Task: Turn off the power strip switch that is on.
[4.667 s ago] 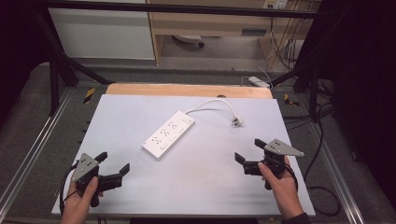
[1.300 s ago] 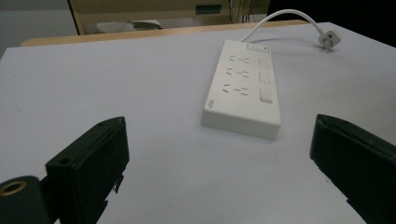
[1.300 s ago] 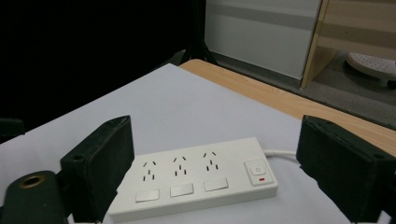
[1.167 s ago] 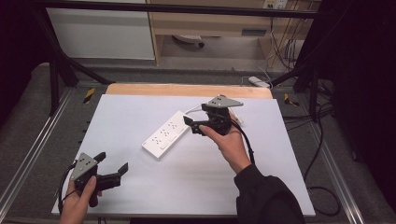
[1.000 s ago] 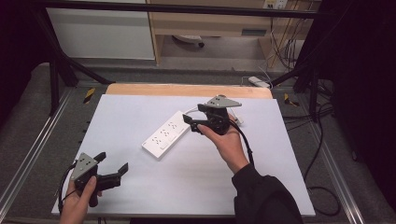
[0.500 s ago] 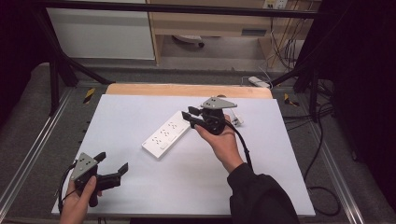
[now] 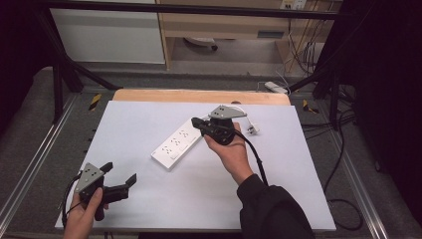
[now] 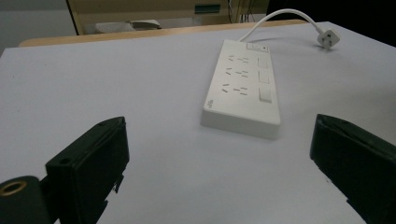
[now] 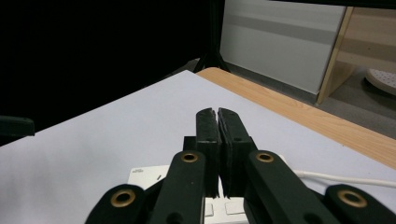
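Two claws are at work over a white counter (image 7: 149,209). The right claw (image 7: 197,122) hangs above the far end of the power strip (image 7: 178,147), near the point where the cord (image 8: 275,21) leaves it. Its jaws have just been closing and now stand pressed together; the right gripper view shows nothing between them, with the strip's white face below. Whether the jaw tips touch the strip cannot be told.

The strip lies flat near the middle of the counter, set at a diagonal. Its cord loops away from the far end to a plug (image 7: 253,129) lying on the counter just beside the right hand (image 7: 230,152).

The left claw (image 7: 118,174) is held low at the near left corner of the counter, well apart from the strip. Its jaws stand wide apart with nothing between them, aimed toward the strip's near end.
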The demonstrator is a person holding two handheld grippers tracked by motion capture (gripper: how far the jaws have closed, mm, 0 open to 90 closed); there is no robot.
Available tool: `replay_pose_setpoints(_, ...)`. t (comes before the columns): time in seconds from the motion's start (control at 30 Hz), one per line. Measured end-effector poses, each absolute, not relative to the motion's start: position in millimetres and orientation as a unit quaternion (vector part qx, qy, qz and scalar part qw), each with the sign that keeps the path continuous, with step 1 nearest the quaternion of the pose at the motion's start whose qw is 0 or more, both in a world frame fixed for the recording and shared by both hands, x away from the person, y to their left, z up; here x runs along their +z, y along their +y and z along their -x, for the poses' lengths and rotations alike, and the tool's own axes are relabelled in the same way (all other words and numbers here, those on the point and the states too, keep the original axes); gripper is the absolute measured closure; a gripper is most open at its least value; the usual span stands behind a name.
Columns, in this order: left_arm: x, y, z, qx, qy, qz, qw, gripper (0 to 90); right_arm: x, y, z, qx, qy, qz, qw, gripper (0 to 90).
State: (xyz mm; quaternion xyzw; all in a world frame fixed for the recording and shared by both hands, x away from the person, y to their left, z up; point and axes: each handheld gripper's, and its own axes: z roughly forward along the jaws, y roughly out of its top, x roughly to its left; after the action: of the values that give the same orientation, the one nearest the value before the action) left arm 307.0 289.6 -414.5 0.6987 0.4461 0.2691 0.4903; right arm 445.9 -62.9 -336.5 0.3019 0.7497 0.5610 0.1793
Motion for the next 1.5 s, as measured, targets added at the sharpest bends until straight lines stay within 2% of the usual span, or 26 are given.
replay_pose_setpoints(0.73,-414.4,290.2,-307.2,0.272,0.447,-0.698,0.49,4.4,-363.9,-33.4,-449.6,0.535,0.778,-0.292,0.156,90.0)
replay_pose_setpoints(1.5,-414.4,291.4,-307.5,0.273,0.448,-0.697,0.488,4.4,-381.9,-21.4,-454.9,0.516,0.791,-0.298,0.14,90.0)
